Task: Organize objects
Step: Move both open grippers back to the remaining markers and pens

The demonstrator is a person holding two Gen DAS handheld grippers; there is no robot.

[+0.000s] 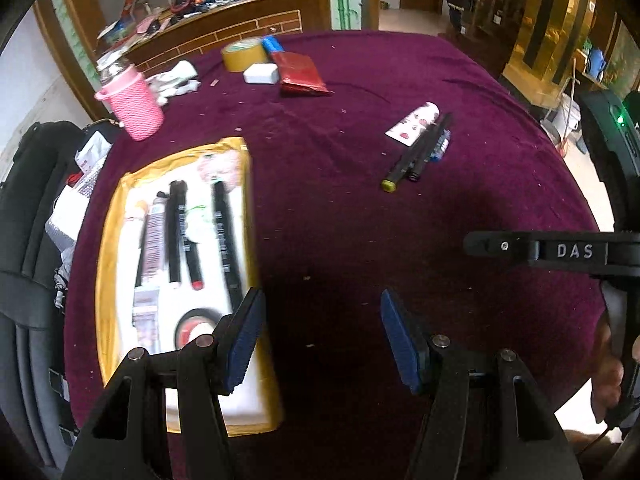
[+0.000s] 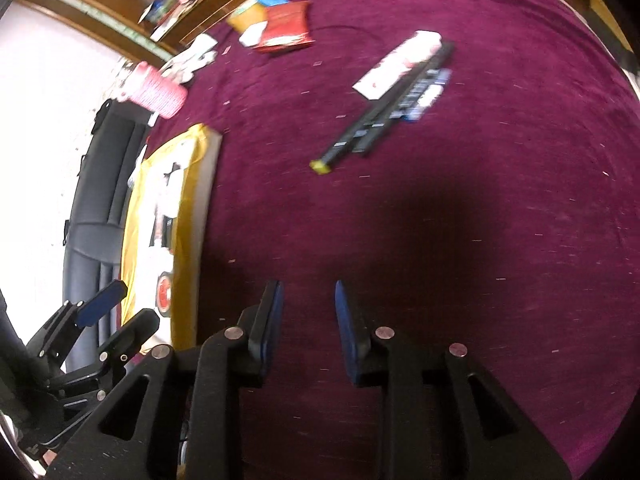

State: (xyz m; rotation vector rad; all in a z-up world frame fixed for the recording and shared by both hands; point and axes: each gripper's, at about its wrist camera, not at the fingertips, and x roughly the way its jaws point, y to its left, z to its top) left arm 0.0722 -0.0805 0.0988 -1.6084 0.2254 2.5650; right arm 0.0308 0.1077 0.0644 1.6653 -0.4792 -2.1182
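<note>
A yellow-rimmed tray [image 1: 108,248] with a white inside lies at the left of the maroon table [image 1: 360,208]. It holds several black pens [image 1: 176,232], a tube and a round red-and-black tin [image 1: 194,326]. The tray also shows in the right wrist view [image 2: 192,184]. A loose bundle of black pens [image 1: 420,152] with a yellow-capped one lies mid-table beside a white patterned card [image 1: 416,122]; both show in the right wrist view, pens [image 2: 384,120] and card [image 2: 400,60]. My left gripper [image 1: 320,340] is open and empty by the tray's right edge. My right gripper [image 2: 308,324] is open and empty above bare cloth.
A pink woven cup [image 1: 134,106] stands at the back left. A tape roll [image 1: 244,54], a white box [image 1: 261,74] and a red packet [image 1: 300,74] lie at the far edge. A black chair [image 2: 100,184] stands left of the table.
</note>
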